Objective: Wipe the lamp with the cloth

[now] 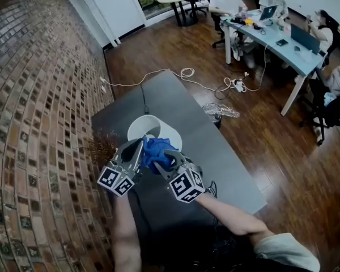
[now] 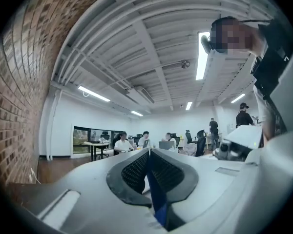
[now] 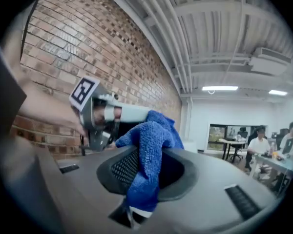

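A white lamp shade (image 1: 158, 129) stands on the dark table (image 1: 221, 157), seen from above in the head view. Just over its near rim hangs a bunched blue cloth (image 1: 154, 152). My left gripper (image 1: 137, 151) meets the cloth from the left, and my right gripper (image 1: 171, 162) from the right. In the left gripper view the left gripper (image 2: 148, 167) is shut, with a thin blue edge of cloth (image 2: 157, 204) pinched between the pads. The right gripper (image 3: 146, 172) is shut on a thick fold of the cloth (image 3: 150, 147). The left gripper's marker cube (image 3: 83, 92) shows just behind it.
A brick wall (image 1: 39, 123) runs close along the table's left side, with a dried brown plant (image 1: 102, 146) beside the lamp. The lamp's cord (image 1: 144, 98) runs to the table's far edge. A clear plastic bag (image 1: 221, 112) lies on the floor. People sit at a desk (image 1: 289, 44) far right.
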`<act>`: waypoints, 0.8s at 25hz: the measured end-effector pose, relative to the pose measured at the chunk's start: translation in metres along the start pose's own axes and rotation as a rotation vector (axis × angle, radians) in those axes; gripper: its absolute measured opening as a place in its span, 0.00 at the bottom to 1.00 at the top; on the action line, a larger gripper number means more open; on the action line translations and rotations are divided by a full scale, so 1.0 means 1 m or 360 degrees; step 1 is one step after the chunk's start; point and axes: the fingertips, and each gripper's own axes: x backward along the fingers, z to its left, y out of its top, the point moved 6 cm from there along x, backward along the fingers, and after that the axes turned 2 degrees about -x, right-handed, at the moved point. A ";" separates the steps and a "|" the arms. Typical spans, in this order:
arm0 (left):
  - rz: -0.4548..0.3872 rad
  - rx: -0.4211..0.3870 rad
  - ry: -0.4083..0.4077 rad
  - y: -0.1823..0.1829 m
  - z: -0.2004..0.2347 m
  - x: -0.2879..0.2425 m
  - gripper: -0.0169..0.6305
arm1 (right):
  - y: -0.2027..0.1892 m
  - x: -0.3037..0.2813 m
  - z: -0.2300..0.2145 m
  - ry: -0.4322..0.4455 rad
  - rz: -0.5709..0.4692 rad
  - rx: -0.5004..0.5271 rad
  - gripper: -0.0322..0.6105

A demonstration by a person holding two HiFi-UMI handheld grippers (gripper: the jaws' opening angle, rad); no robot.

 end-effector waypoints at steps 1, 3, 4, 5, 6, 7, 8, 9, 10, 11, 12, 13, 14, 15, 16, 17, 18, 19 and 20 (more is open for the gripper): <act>0.0016 -0.0029 -0.0005 -0.001 -0.001 0.000 0.03 | -0.019 -0.004 0.010 0.0036 0.0060 -0.0003 0.20; 0.0049 -0.0097 -0.0016 -0.001 -0.005 -0.003 0.03 | -0.064 -0.004 0.031 0.0118 0.0230 -0.0031 0.20; 0.0060 -0.0120 -0.0016 -0.001 -0.005 -0.004 0.03 | -0.091 -0.003 0.039 0.0150 0.0338 -0.0083 0.20; 0.0067 -0.0132 -0.0013 -0.001 -0.005 -0.005 0.03 | -0.117 -0.001 0.043 0.0169 0.0445 -0.0163 0.20; 0.0072 -0.0137 -0.0007 -0.001 -0.006 -0.005 0.03 | -0.140 0.002 0.045 0.0175 0.0536 -0.0257 0.20; 0.0079 -0.0147 -0.0004 -0.001 -0.007 -0.005 0.03 | -0.156 0.006 0.044 0.0170 0.0600 -0.0347 0.20; 0.0085 -0.0166 -0.0002 0.000 -0.008 -0.006 0.03 | -0.165 0.009 0.042 0.0165 0.0636 -0.0427 0.20; 0.0078 -0.0190 0.0010 0.003 -0.008 -0.005 0.03 | -0.169 0.013 0.039 0.0164 0.0645 -0.0504 0.20; 0.0051 -0.0212 0.0044 0.008 -0.005 -0.003 0.03 | -0.171 0.015 0.036 0.0168 0.0633 -0.0588 0.20; 0.0015 -0.0231 0.0103 0.015 0.002 0.001 0.03 | -0.171 0.018 0.033 0.0176 0.0606 -0.0680 0.20; 0.0000 -0.0255 0.0167 0.020 0.012 0.004 0.03 | -0.171 0.020 0.030 0.0183 0.0568 -0.0778 0.20; 0.0034 -0.0294 0.0210 0.020 0.023 0.006 0.03 | -0.169 0.021 0.027 0.0189 0.0522 -0.0888 0.20; 0.0120 -0.0349 0.0221 0.015 0.033 0.005 0.03 | -0.169 0.021 0.025 0.0194 0.0471 -0.1029 0.20; 0.0235 -0.0413 0.0202 0.005 0.039 0.002 0.03 | -0.170 0.020 0.022 0.0200 0.0417 -0.1208 0.20; 0.0338 -0.0473 0.0169 -0.006 0.042 -0.002 0.03 | -0.174 0.019 0.020 0.0204 0.0362 -0.1403 0.20; 0.0402 -0.0521 0.0138 -0.014 0.041 -0.004 0.03 | -0.177 0.018 0.019 0.0205 0.0308 -0.1575 0.20; 0.0428 -0.0555 0.0122 -0.018 0.038 -0.004 0.03 | -0.180 0.017 0.018 0.0207 0.0255 -0.1696 0.20; 0.0436 -0.0582 0.0123 -0.019 0.035 -0.005 0.03 | -0.181 0.017 0.016 0.0208 0.0203 -0.1766 0.20; 0.0445 -0.0610 0.0134 -0.017 0.032 -0.006 0.03 | -0.180 0.017 0.013 0.0202 0.0153 -0.1802 0.20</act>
